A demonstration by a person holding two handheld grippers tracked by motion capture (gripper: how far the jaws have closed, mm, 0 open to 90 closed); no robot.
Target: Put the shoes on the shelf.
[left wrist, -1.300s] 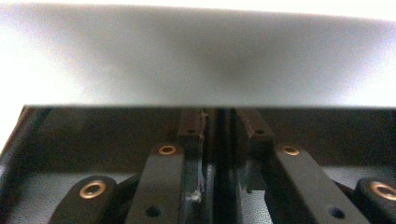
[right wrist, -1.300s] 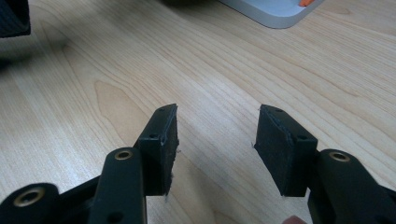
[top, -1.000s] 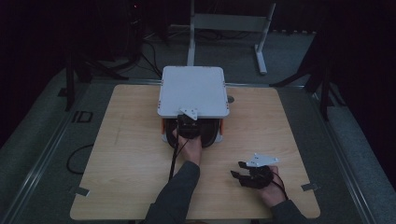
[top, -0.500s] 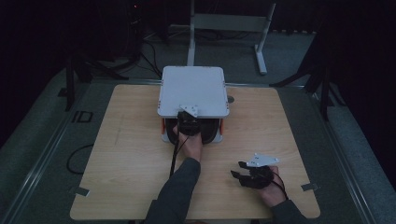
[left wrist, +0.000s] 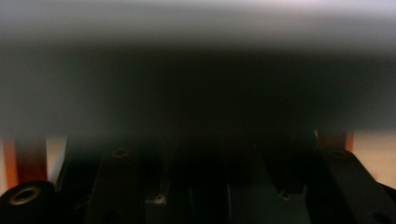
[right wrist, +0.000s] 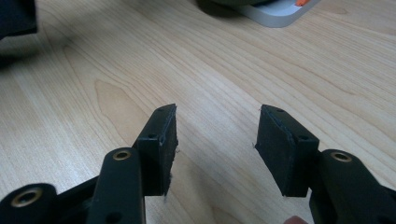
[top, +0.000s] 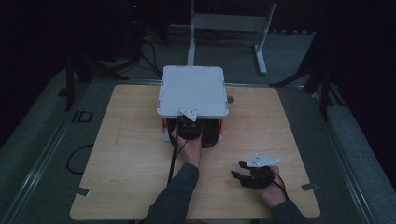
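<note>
high view: left claw (top: 188,127) is tucked under the white-lidded box (top: 192,91) at the tabletop's (top: 130,158) middle, jaws just opening, contents too dark to tell. right claw (top: 239,175) rests apart, empty. whatever was placed inside looks released; withdrawal remains.

I see the box stand (top: 192,91) at the table's (top: 126,158) far middle. My left gripper (top: 188,127) sits under its near edge; my right gripper (top: 243,176) rests well nearer, to its right.
</note>
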